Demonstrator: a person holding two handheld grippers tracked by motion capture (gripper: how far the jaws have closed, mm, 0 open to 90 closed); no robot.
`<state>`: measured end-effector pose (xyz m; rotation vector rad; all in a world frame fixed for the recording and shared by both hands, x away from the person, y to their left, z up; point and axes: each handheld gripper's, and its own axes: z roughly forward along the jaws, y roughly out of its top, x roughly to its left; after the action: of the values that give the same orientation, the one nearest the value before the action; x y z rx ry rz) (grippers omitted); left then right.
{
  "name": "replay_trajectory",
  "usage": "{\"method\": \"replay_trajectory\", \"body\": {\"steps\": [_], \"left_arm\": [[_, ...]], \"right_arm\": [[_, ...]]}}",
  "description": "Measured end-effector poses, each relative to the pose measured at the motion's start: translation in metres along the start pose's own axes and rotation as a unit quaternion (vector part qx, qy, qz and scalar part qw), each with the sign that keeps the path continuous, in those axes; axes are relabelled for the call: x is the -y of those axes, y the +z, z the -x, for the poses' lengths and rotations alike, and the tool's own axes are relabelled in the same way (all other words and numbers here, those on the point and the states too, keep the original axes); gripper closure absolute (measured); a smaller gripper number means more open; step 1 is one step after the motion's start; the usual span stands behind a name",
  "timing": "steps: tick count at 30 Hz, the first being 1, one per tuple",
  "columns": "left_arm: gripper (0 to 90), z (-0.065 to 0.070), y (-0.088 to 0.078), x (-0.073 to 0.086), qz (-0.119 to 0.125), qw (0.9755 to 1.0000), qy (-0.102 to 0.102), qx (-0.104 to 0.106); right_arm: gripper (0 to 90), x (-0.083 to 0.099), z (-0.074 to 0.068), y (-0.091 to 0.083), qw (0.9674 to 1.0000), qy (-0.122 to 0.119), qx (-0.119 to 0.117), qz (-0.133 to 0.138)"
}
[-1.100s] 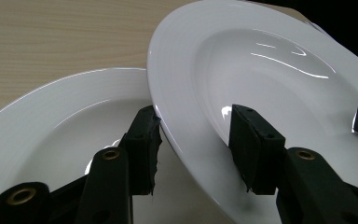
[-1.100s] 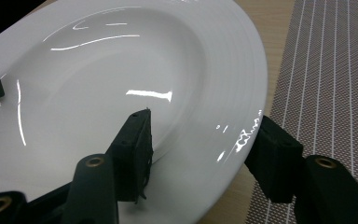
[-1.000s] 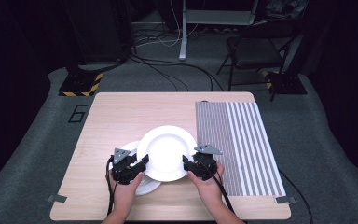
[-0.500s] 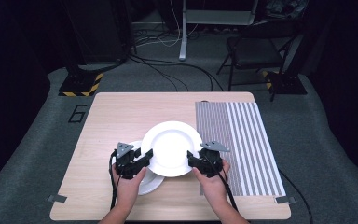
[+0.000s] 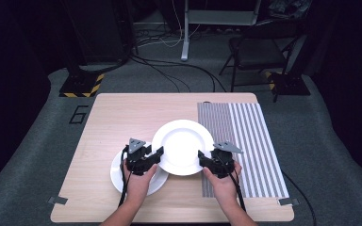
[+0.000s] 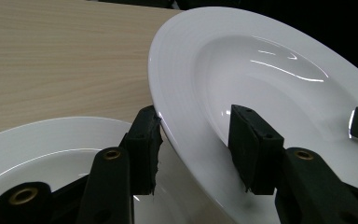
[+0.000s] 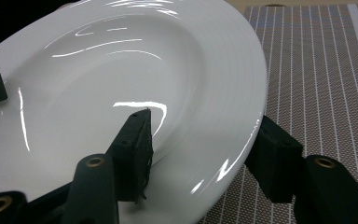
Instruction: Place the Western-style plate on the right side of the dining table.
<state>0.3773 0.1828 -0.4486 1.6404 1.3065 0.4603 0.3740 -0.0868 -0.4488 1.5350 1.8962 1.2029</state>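
- High view: the upper plate [image 5: 183, 146] sits over the middle of the wooden table [image 5: 103, 122], its right rim just reaching the striped mat [image 5: 254, 141]. The left gripper [image 5: 153, 157] clamps the plate's left rim and the right gripper [image 5: 205, 160] its right rim. A second plate [image 5: 118, 176] lies on the table left of and below the upper plate, partly under the left hand [image 5: 136, 181].
- Left gripper view: the left gripper [image 6: 196, 149] has one jaw under the upper plate's [image 6: 270, 70] rim and one inside its bowl, gripping the rim; the second plate [image 6: 42, 149] lies lower left of it.
- Right gripper view: the right gripper [image 7: 205, 154] grips the upper plate's [image 7: 98, 79] rim likewise, one jaw inside, one outside; the mat [image 7: 326, 60] lies right of the plate.
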Motion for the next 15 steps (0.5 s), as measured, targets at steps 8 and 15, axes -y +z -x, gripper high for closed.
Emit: {"method": "replay_trajectory", "body": {"steps": [8, 15], "left_arm": [[54.2, 0.005, 0.009, 0.000, -0.005, 1.0000, 0.001, 0.006], [54.4, 0.009, 0.015, -0.002, -0.007, 0.9999, 0.001, 0.012]], "right_arm": [[43.7, 0.003, 0.008, -0.003, 0.9999, 0.004, 0.009, 0.003], [43.7, 0.004, 0.012, -0.007, 0.9998, 0.008, 0.017, 0.005]]}}
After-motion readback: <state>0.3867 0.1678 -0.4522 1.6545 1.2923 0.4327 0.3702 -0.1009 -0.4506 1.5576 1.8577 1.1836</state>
